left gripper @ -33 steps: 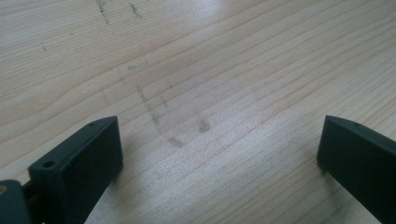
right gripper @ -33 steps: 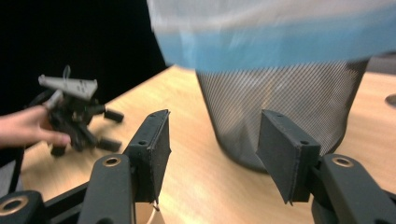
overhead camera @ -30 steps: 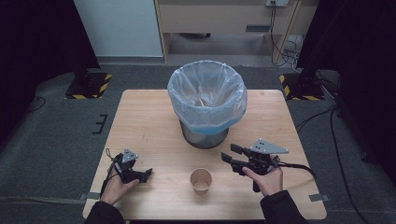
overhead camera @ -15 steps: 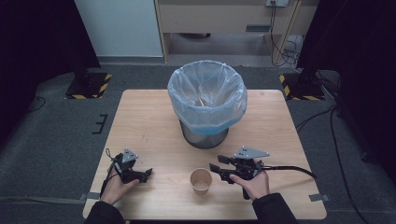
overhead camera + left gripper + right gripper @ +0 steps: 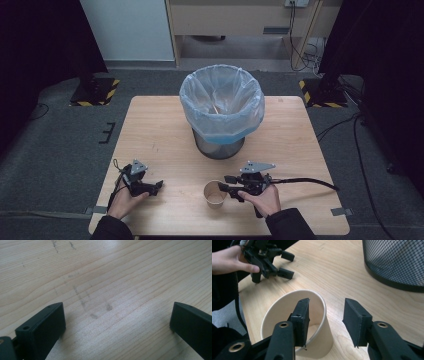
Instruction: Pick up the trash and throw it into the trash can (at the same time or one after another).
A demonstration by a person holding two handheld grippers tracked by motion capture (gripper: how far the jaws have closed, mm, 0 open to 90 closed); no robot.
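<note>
Sitting near the front edge of the table [image 5: 150,125] is a paper cup [image 5: 215,194], open end up, with nothing I can make out inside it. Behind it stands a mesh bin [image 5: 218,146] lined with a pale blue bag [image 5: 222,102]; something thin and light lies in there, too small to identify. In the right gripper view the bin's top is cut off, just the mesh wall showing.

The right gripper [image 5: 325,322] straddles the cup's wall: one finger [image 5: 302,320] dips inside the rim, the other stands outside, a gap left between it and the cup (jaws have just been closing, not pressing yet). The left gripper [image 5: 159,185] rests on the wood with jaws spread wide, nothing between them, well apart from the cup.
</note>
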